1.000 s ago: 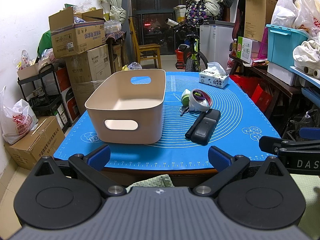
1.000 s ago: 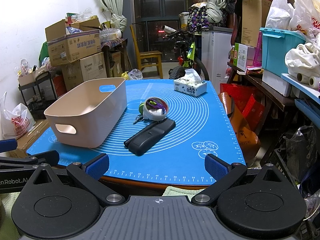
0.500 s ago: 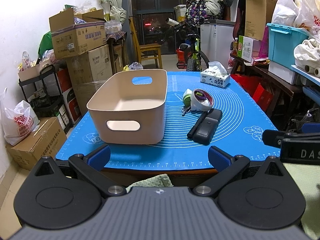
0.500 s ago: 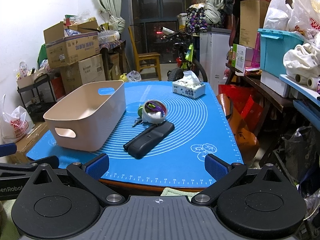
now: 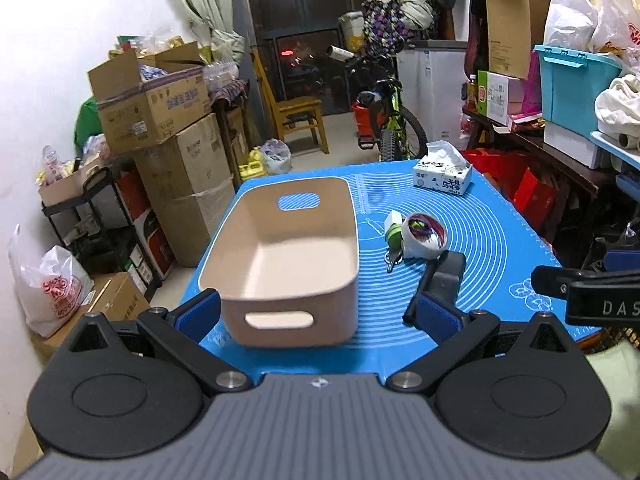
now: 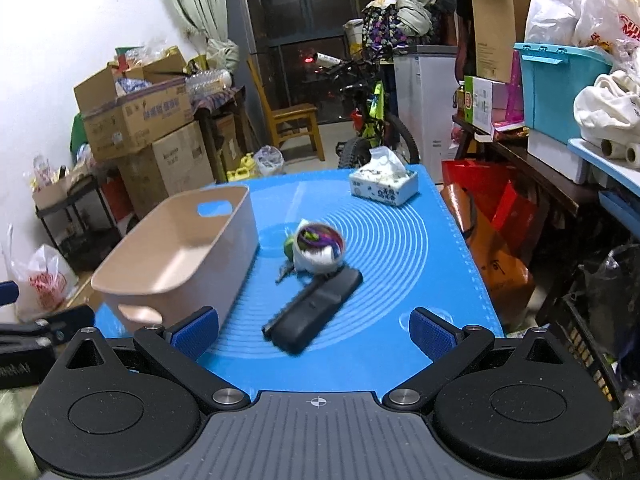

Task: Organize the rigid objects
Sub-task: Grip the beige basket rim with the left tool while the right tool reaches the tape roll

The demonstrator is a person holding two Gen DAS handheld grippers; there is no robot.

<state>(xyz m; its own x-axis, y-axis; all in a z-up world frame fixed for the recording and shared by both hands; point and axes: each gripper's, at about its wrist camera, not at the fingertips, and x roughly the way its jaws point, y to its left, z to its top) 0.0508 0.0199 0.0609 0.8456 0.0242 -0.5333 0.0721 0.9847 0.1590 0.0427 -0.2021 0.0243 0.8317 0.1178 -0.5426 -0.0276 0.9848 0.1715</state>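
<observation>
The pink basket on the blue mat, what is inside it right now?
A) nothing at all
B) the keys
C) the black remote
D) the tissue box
A: the pink basket shows only its bare floor, while the black remote, the keys and the tissue box all lie outside it on the blue mat.

A bright blue mat (image 5: 492, 240) printed with thin white concentric rings and ruler marks covers the desk, and on it at the centre of the frame stands a plain beige bin (image 5: 288, 264) with a white rim. Right of centre lie a black remote (image 6: 316, 312) and a white roll (image 6: 318, 246) streaked purple and green inside, beside a small green piece (image 5: 393, 236). In the upper right of the mat sits a white tissue box (image 5: 442, 176) with blue print, while both claws, left (image 5: 316, 312) and right (image 6: 314, 330), show blue pads (image 6: 430, 330) on black arms.
</observation>
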